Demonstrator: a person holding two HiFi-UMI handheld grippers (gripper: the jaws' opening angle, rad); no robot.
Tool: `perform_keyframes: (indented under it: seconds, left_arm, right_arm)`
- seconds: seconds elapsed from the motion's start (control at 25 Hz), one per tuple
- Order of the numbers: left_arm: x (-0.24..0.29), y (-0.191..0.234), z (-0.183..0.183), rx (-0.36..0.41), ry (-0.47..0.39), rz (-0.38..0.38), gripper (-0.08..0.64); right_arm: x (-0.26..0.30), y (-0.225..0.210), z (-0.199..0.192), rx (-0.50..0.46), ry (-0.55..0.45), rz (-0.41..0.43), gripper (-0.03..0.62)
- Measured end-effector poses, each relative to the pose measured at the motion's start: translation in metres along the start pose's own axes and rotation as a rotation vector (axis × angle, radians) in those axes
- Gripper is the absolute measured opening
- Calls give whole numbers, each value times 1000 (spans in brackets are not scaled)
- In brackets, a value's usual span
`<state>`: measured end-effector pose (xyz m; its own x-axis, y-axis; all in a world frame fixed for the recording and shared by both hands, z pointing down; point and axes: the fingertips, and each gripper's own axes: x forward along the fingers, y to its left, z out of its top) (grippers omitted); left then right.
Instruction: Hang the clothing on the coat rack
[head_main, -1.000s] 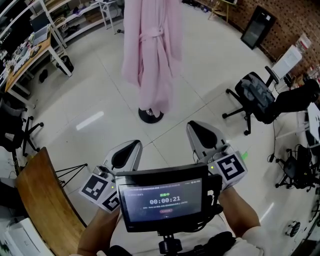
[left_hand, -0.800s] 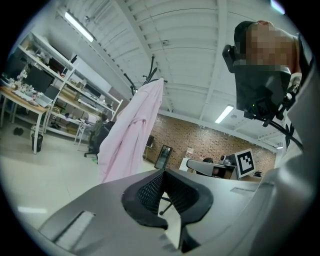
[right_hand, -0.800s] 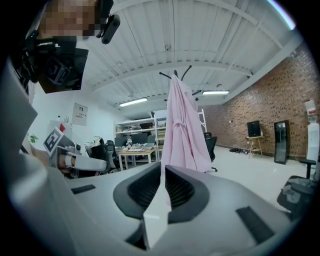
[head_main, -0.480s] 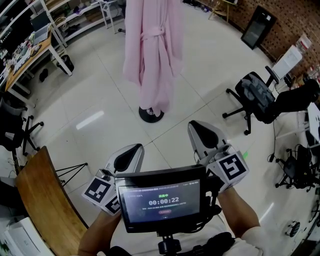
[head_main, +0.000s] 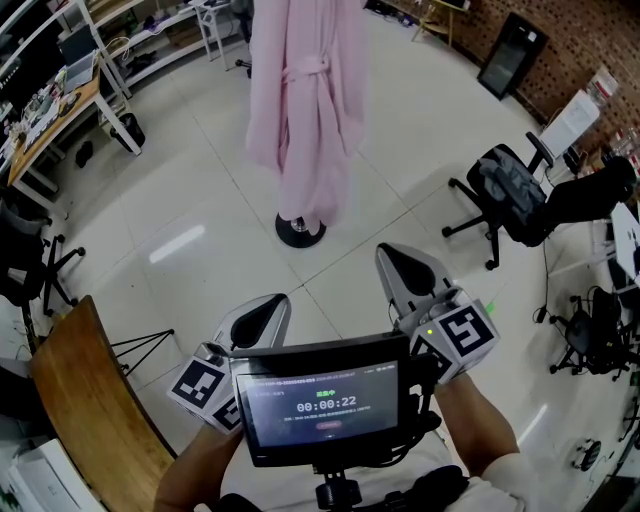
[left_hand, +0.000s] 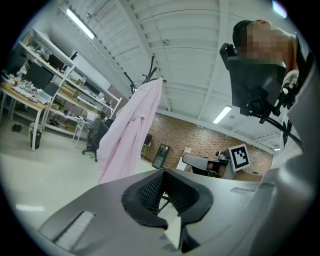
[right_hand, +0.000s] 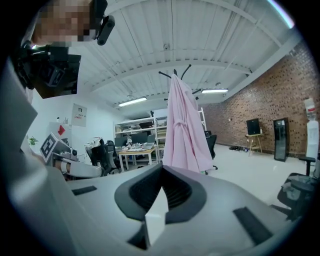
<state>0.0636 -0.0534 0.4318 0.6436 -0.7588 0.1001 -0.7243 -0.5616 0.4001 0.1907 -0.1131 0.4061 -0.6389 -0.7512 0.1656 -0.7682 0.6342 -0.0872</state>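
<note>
Both hands sit low and level before the person, left gripper (head_main: 262, 310) beside right gripper (head_main: 405, 264), fingers (right_hand: 175, 192) pressed together, empty. The pink robe (head_main: 305, 100) hangs on the coat rack (head_main: 300, 232), well ahead.

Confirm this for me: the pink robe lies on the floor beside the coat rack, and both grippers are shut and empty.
Wrong in one respect: the pink robe hangs on the coat rack, not on the floor beside it; the right gripper view shows this. The left gripper and right gripper are shut and empty.
</note>
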Motion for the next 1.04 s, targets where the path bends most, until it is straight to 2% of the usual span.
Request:
perform_keyframes:
  seconds: [0.2,0.8,1.04]
  left_arm:
    - [-3,-1,0,1,8,-10,2]
    - [-9,5,-2,-7,10,-26,2]
    - [-26,28,8,-19,-11,33,2]
  right_arm:
    - [1,10,1,-30,19,29,2]
    - [8,18,-5,-52,55,33,3]
    - [9,28,-8,-50,75,36,3]
